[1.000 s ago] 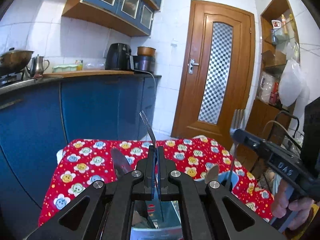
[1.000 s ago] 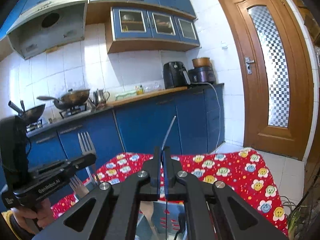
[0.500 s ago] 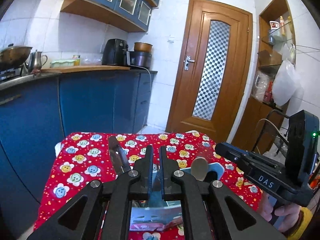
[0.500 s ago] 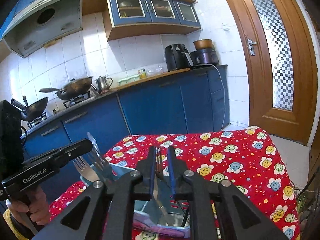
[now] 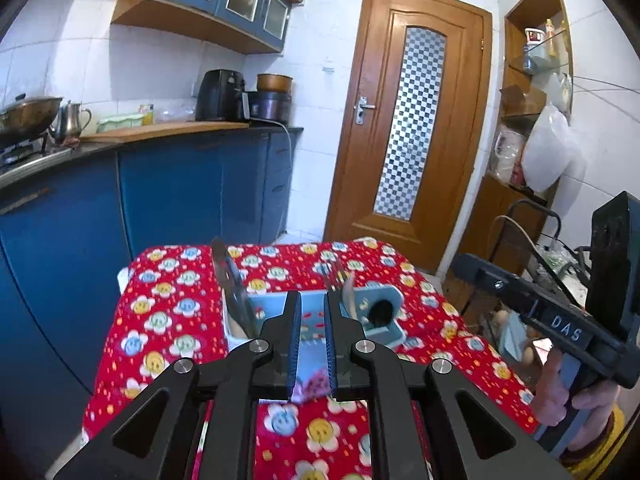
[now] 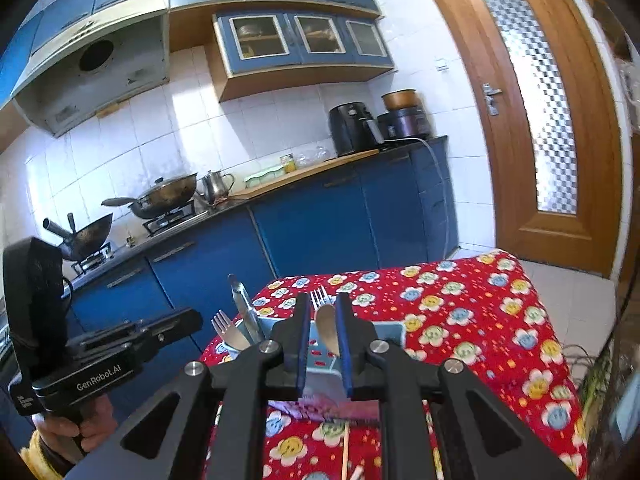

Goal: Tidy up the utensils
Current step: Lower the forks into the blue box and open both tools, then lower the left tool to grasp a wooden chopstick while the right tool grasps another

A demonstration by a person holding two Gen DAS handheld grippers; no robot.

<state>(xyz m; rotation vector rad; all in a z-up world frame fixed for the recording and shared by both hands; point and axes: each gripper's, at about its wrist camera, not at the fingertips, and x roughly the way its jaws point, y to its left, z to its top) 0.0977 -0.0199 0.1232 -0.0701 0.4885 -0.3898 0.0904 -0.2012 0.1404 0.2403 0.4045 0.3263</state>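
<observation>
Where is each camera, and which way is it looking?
Left wrist: sits on the left gripper, looks along its empty fingers over the holder toward the door; the right gripper and hand show.
Right wrist: sits on the right gripper, faces the stove and cabinets; the left gripper and hand show.
Both see the holder, red cloth, counter and door.

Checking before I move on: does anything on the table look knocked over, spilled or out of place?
Nothing stands out. The blue holder stands upright on the red cloth, with the knife, forks and spoon standing in it. Some sticks lie loose on the cloth nearer the camera.
</observation>
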